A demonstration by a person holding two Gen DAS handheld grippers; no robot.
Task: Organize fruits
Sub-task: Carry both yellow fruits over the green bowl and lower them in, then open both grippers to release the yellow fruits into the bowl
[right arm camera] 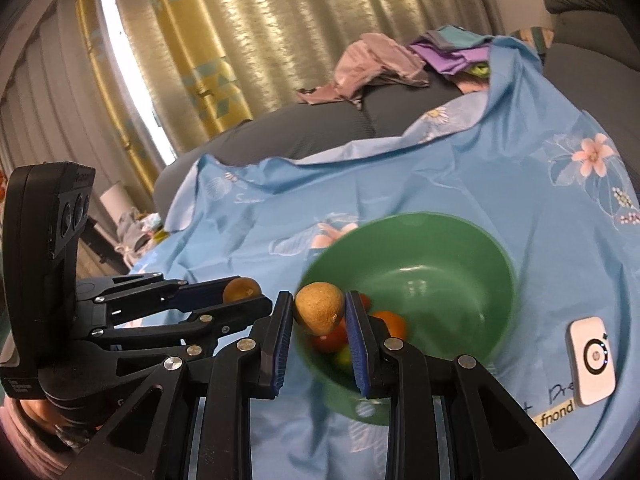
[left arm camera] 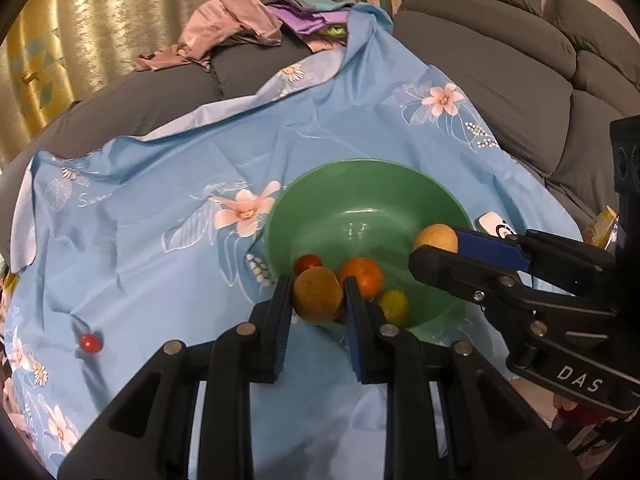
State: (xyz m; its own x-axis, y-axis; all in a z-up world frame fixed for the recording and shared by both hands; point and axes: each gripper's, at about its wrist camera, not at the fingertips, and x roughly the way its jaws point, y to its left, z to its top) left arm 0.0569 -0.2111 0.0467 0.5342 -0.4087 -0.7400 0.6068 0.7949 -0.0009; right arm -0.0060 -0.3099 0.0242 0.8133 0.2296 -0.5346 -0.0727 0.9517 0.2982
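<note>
Both our grippers hold brown fruit at the green bowl.

On the left, a small red fruit (left arm camera: 90,342) lies alone on the blue flowered cloth (left arm camera: 160,184), well apart from the bowl. Our left gripper (left arm camera: 318,300) is clamped on a round brown fruit (left arm camera: 317,294) at the near rim of the green bowl (left arm camera: 320,200), where an orange (left arm camera: 362,276) and other fruit lie. To the right, our right gripper (right arm camera: 319,314) pinches a second brown fruit (right arm camera: 319,312) over the bowl's left rim, with a white device (right arm camera: 591,360) further right.
</note>
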